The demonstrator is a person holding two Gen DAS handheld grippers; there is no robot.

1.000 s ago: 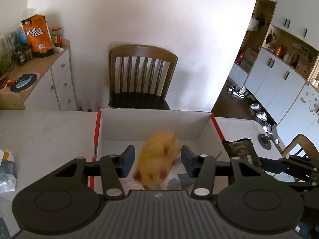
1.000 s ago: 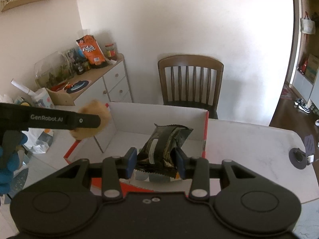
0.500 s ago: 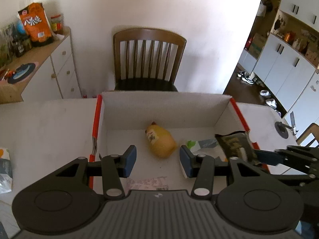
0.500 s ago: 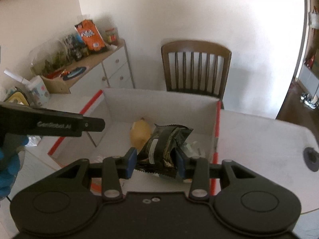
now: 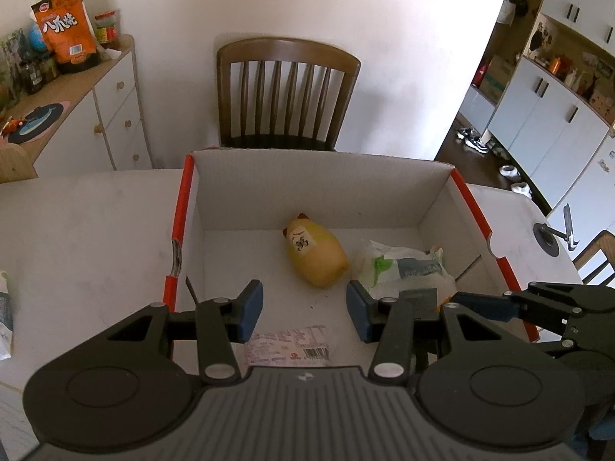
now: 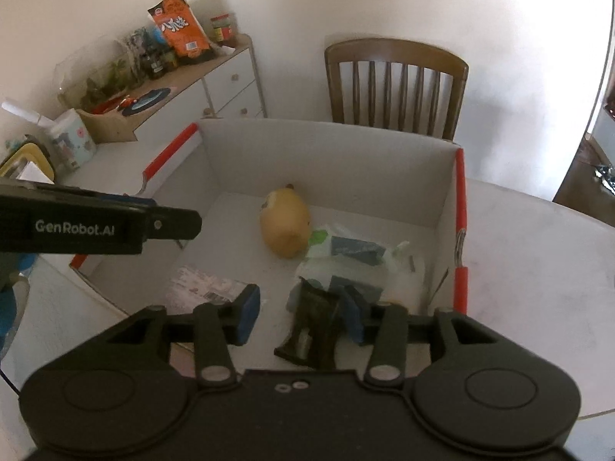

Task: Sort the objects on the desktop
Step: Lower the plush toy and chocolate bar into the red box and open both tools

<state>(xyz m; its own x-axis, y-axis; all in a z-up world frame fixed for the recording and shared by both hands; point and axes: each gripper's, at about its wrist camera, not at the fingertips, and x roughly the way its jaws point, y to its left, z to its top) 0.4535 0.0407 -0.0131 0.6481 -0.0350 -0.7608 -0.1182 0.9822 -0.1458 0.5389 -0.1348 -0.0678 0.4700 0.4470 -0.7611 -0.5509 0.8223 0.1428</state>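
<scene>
A white cardboard box [image 5: 184,207] with red edges stands on the table. In it lie a yellow toy [image 5: 315,253] on its side, a white plastic bag [image 5: 399,269] and a pink packet [image 5: 292,345]. My left gripper [image 5: 303,311] hangs open and empty over the box's near part. The jaws of my right gripper [image 6: 301,317] are opening. A dark snack packet [image 6: 313,326], blurred, sits low between them beside the right pad, and the left pad is clear of it. The yellow toy [image 6: 284,226] lies just beyond.
A wooden chair [image 5: 288,92] stands behind the box [image 6: 459,199]. A sideboard [image 5: 96,115] at the left carries an orange snack bag [image 5: 63,27] and jars. A packet [image 5: 4,307] lies at the table's left edge. A blue-gloved hand [image 6: 11,307] holds the left gripper [image 6: 115,223].
The yellow toy dropped from the left gripper into the box and came to rest. The right gripper sank over the box and spread its jaws, and the dark packet slipped down.
</scene>
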